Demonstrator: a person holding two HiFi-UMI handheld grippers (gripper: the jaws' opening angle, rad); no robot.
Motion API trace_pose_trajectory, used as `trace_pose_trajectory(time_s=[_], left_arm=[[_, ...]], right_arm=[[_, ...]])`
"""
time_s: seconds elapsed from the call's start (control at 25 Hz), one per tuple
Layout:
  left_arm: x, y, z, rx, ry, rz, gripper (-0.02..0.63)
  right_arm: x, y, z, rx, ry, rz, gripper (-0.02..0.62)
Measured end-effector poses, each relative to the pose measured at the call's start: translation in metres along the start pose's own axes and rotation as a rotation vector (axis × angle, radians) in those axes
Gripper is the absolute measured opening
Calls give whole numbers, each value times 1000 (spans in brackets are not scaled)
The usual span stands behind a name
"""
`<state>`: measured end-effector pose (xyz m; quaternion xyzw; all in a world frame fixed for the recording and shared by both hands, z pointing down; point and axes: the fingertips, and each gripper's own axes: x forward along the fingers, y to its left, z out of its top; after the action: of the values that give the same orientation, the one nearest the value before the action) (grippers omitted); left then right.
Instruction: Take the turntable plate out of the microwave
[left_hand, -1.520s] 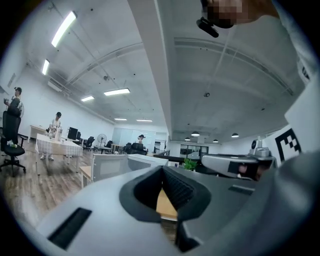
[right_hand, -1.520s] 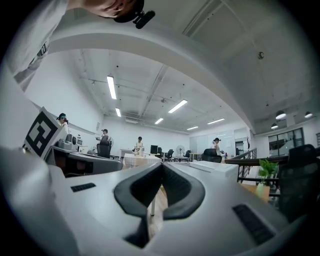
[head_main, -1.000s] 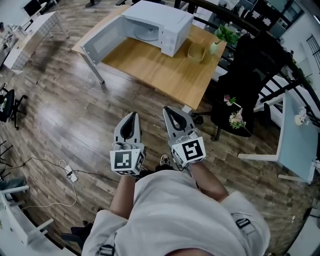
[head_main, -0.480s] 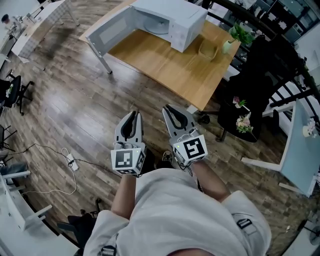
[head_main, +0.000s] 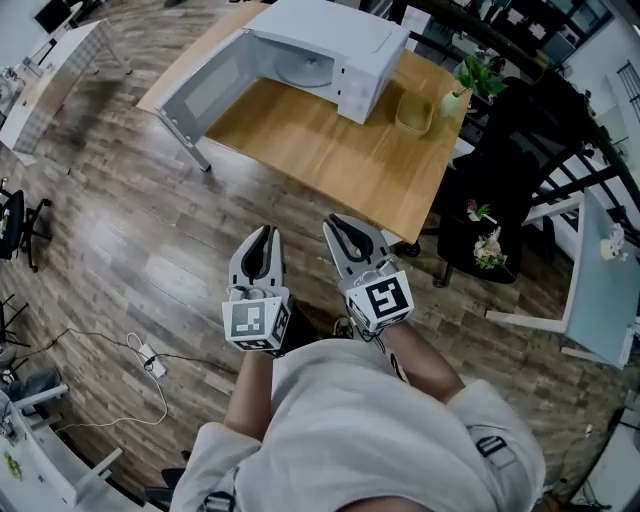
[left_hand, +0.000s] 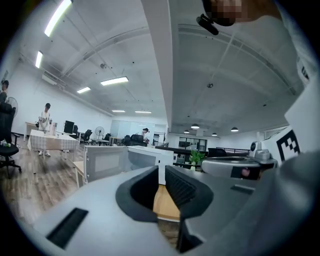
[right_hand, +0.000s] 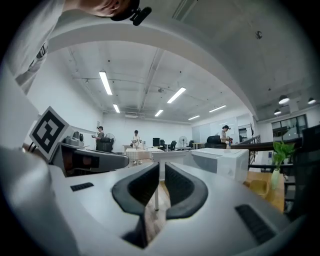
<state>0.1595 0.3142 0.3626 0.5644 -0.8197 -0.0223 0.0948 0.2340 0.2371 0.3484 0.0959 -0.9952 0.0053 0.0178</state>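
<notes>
Grey jaws of the left gripper (head_main: 264, 233) and the right gripper (head_main: 337, 222) have just been opening and stand slightly apart with nothing between them, both held above the wooden floor (head_main: 120, 220). Well ahead, on the counter (head_main: 330, 150), the white microwave (head_main: 345, 40) has its door (head_main: 200, 90) swung open; the turntable plate (head_main: 303, 68) lies inside.
</notes>
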Motion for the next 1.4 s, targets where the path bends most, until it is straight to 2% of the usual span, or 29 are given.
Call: trace_pose_trajectory(time_s=[0.32, 0.48, 0.76, 0.92, 1.16, 1.4], left_arm=[[52, 74, 19, -2, 15, -108, 51], [64, 106, 12, -17, 51, -156, 49], [78, 138, 12, -30, 82, -201, 47], [90, 154, 6, -57, 109, -200, 46], [138, 172, 12, -51, 111, -216, 44], [209, 181, 21, -42, 136, -262, 43]], right_arm=[[84, -3, -11, 53, 59, -87, 40], [118, 4, -17, 68, 69, -123, 40], [154, 9, -27, 85, 95, -144, 40], [175, 6, -32, 116, 102, -149, 40], [219, -22, -34, 116, 88, -148, 38], [260, -73, -38, 135, 94, -185, 37]])
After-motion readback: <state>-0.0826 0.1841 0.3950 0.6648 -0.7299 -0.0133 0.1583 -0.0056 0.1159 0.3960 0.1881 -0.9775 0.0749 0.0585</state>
